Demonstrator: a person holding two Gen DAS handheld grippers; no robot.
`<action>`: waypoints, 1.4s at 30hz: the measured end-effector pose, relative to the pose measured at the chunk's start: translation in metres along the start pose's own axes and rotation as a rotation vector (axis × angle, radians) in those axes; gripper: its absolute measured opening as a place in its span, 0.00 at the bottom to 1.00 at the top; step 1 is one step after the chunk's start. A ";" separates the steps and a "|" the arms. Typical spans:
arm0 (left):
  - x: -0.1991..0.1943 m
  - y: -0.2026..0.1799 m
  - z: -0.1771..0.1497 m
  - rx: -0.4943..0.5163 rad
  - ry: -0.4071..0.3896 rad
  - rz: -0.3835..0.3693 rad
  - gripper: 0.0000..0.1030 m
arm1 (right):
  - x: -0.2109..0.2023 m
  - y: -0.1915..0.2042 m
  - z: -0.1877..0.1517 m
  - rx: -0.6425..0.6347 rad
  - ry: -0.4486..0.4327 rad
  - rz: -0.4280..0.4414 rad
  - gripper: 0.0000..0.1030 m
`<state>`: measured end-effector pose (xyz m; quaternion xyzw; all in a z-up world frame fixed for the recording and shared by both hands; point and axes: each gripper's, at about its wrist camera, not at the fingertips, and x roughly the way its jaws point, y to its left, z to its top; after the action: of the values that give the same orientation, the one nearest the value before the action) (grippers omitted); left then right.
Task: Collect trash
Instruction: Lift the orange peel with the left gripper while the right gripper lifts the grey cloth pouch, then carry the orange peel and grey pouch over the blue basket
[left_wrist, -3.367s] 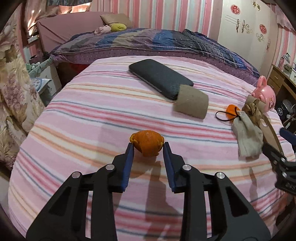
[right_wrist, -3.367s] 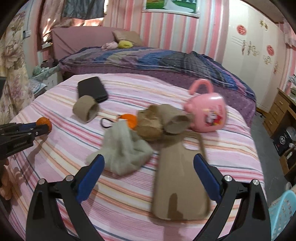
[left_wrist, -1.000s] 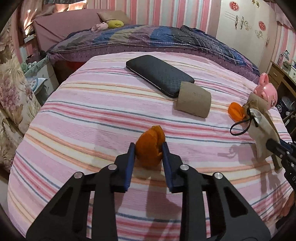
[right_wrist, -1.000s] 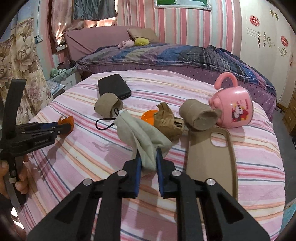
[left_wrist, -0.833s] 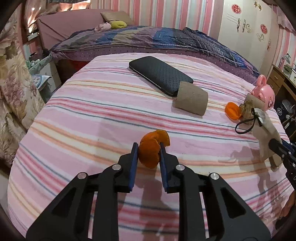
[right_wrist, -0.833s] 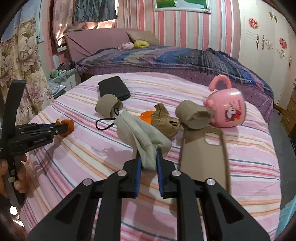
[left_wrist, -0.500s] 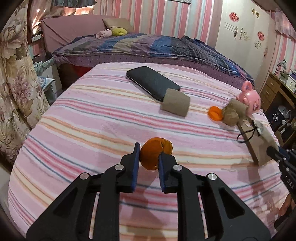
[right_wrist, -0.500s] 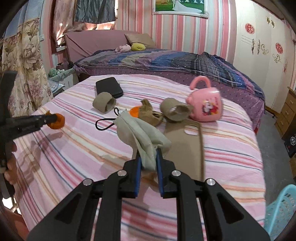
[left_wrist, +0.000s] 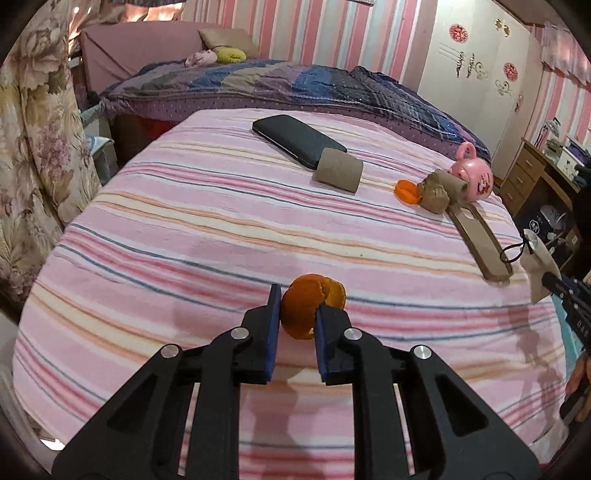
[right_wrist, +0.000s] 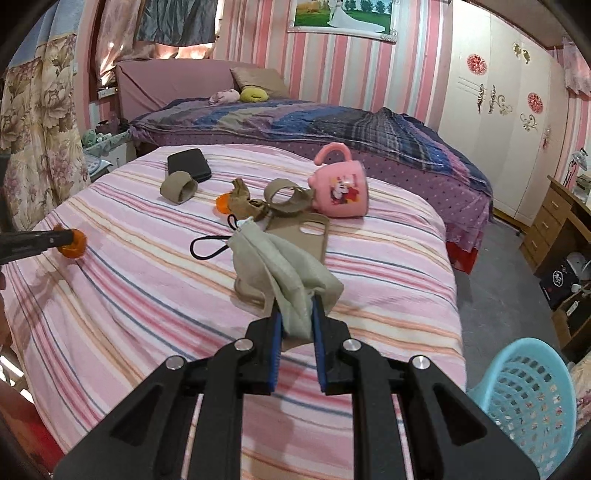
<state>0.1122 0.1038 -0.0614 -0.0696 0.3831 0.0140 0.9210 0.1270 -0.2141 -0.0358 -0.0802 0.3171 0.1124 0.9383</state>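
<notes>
My left gripper (left_wrist: 295, 310) is shut on an orange peel (left_wrist: 312, 308) and holds it above the striped bed cover (left_wrist: 184, 229). It also shows in the right wrist view (right_wrist: 72, 242). My right gripper (right_wrist: 295, 314) is shut on a grey cloth pouch (right_wrist: 280, 266) with a black cord (right_wrist: 208, 245), lifted off the bed. On the bed lie a cardboard roll (left_wrist: 338, 170), a second orange peel (left_wrist: 406, 191), a crumpled brown paper (left_wrist: 436, 194) and another cardboard roll (right_wrist: 286, 197).
A light blue basket (right_wrist: 524, 402) stands on the floor at the right of the bed. A pink mug (right_wrist: 341, 192), a tan phone case (right_wrist: 304, 236) and a black case (left_wrist: 297, 138) lie on the bed. A wooden dresser (right_wrist: 557, 225) is at the right.
Both grippers have lifted and pulled back from the bed with their loads. The pouch has come off the bed and moved right, toward the basket side. The peel stays clamped.
</notes>
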 end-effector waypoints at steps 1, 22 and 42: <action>-0.002 0.002 -0.002 0.002 0.002 0.000 0.15 | -0.002 -0.003 -0.003 0.000 0.002 -0.001 0.15; 0.015 -0.011 -0.016 0.052 0.061 0.016 0.67 | -0.005 -0.024 -0.023 0.002 0.020 -0.024 0.15; 0.012 -0.055 -0.006 0.103 -0.001 0.004 0.19 | -0.024 -0.072 -0.028 0.081 -0.033 -0.054 0.15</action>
<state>0.1202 0.0484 -0.0678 -0.0215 0.3828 -0.0038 0.9236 0.1110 -0.2935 -0.0372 -0.0489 0.3034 0.0757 0.9486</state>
